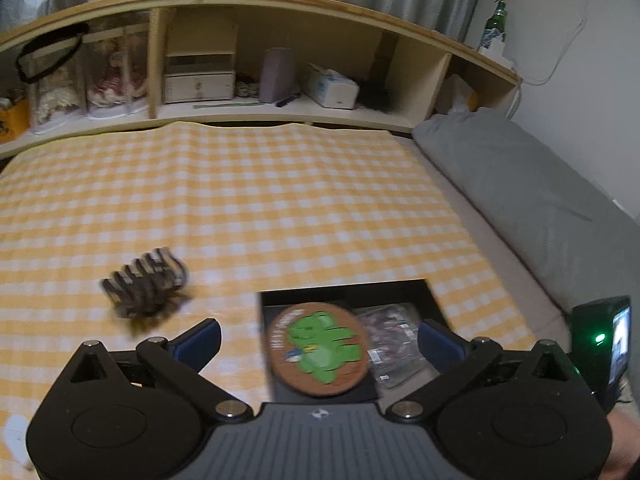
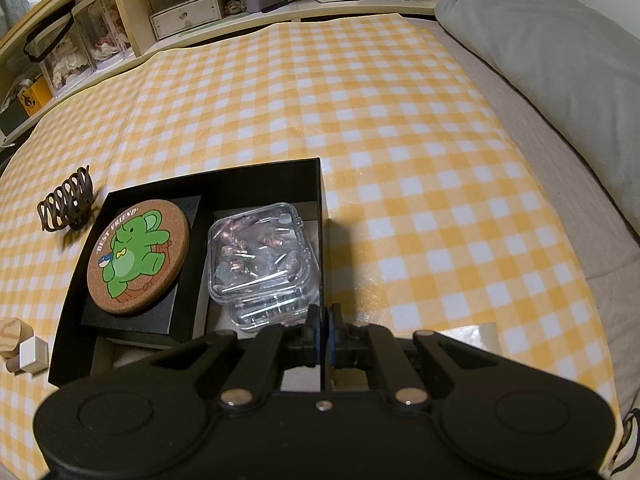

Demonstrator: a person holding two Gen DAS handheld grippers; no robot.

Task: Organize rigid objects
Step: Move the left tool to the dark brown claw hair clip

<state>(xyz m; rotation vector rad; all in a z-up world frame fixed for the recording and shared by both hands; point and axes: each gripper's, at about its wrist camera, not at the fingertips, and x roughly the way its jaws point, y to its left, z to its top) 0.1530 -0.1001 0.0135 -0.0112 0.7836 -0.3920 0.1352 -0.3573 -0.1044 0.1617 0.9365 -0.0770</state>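
Yellow-checked cloth is covering the bed. Left gripper (image 1: 318,342) is hanging with jaws spread wide and empty over the black box (image 2: 320,184); the hair claw (image 1: 146,286) is lying ahead-left of them, long axis slanting. Right gripper (image 2: 322,334) is pinching the box's right wall, farther from the claw.

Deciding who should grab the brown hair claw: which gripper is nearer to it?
Left. The left gripper, open, hovers just right of the hair claw. The right gripper is shut on the black box wall, on the far side from the claw.
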